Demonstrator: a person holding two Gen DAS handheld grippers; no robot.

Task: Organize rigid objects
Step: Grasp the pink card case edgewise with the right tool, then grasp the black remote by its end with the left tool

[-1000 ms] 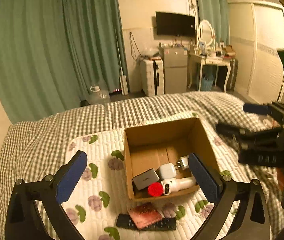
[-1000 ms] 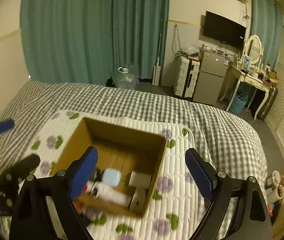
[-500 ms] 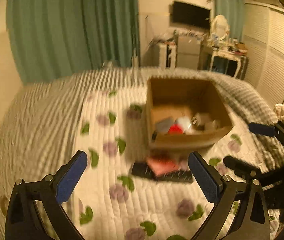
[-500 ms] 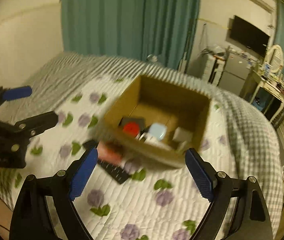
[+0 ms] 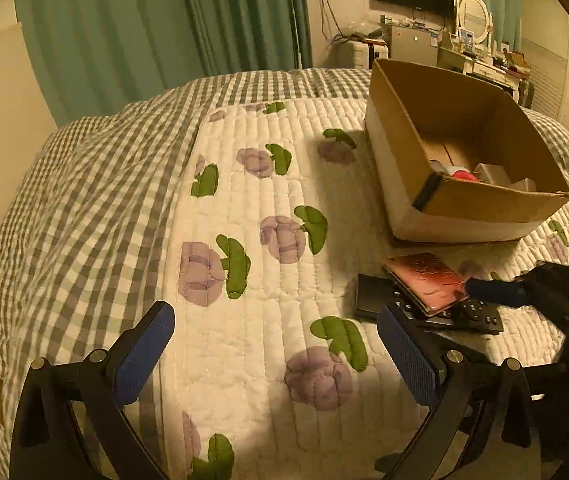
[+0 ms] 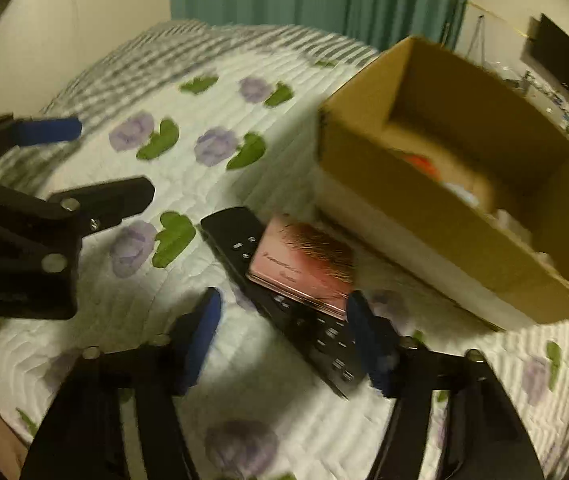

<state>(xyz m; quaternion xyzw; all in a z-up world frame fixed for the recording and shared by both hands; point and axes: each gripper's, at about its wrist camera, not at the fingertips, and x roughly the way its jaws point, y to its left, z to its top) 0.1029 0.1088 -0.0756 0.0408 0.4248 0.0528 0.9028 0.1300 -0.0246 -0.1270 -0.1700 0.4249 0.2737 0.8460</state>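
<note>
A black remote (image 6: 284, 280) lies on the flowered quilt with a flat pink case (image 6: 304, 264) on top of it, just in front of an open cardboard box (image 6: 464, 220) that holds small items. My right gripper (image 6: 288, 332) is open, low over the quilt, its fingers on either side of the remote's near end. In the left wrist view the remote (image 5: 460, 316), pink case (image 5: 424, 280) and box (image 5: 464, 204) sit to the right. My left gripper (image 5: 276, 352) is open and empty over the quilt, left of them.
The white flowered quilt (image 5: 264, 240) lies over a grey checked bedspread (image 5: 84, 200). Green curtains (image 5: 164, 20) hang behind the bed. A TV, a small fridge and a dressing table stand at the far wall.
Both grippers have dropped lower and nearer the bed. The right gripper has come down around the remote and pink case. The left gripper has swung left, away from the box.
</note>
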